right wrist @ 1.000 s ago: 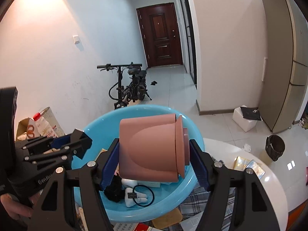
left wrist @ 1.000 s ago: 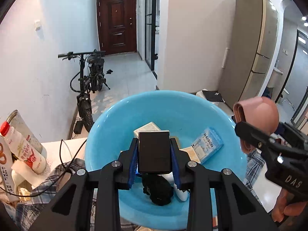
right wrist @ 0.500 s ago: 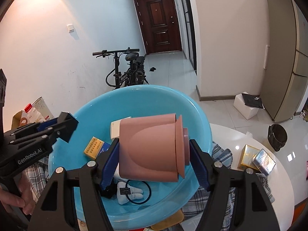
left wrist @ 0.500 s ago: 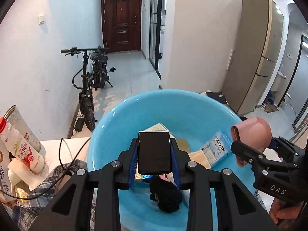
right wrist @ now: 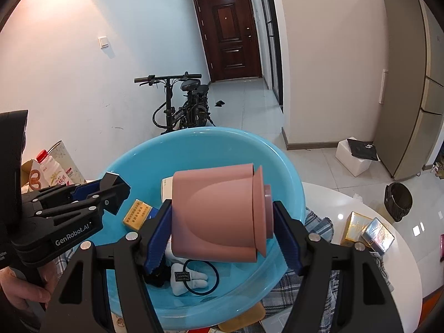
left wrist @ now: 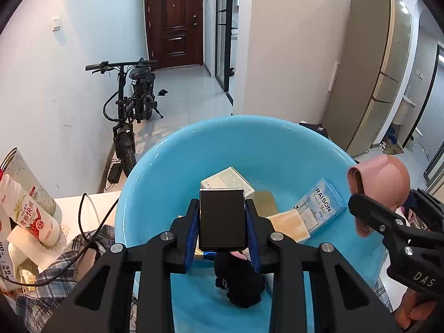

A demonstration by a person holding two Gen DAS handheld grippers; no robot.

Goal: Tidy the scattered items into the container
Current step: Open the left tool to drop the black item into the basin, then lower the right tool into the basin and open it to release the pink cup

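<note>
The blue basin (left wrist: 166,172) sits on the white worktop (right wrist: 344,202), on a checked cloth (right wrist: 319,222). Inside it lie a light blue carton (left wrist: 322,208), a cream box (left wrist: 227,179), a yellow box (right wrist: 137,215), a black bundle (left wrist: 240,283), a small white plush (right wrist: 186,277) and a black ring (right wrist: 202,277).

My left tool (left wrist: 222,222) is closed on a flat black box (left wrist: 222,219), held upright between the blue pads over the middle of the basin. My right tool (right wrist: 222,219) is spread wide and clamped on a pink cup (right wrist: 216,211) lying on its side, rim to the right, held over the basin's near half.

Left of the basin stand a milk bottle (left wrist: 30,213) and a tin (left wrist: 19,172), with a black cable (left wrist: 80,222) trailing across the cloth. To the right two foil-wrapped boxes (right wrist: 366,230) rest on the worktop. Beyond, a bicycle (left wrist: 130,105) leans by the wall before a dark door (left wrist: 174,25), and a fridge (left wrist: 371,63) stands at the right.
</note>
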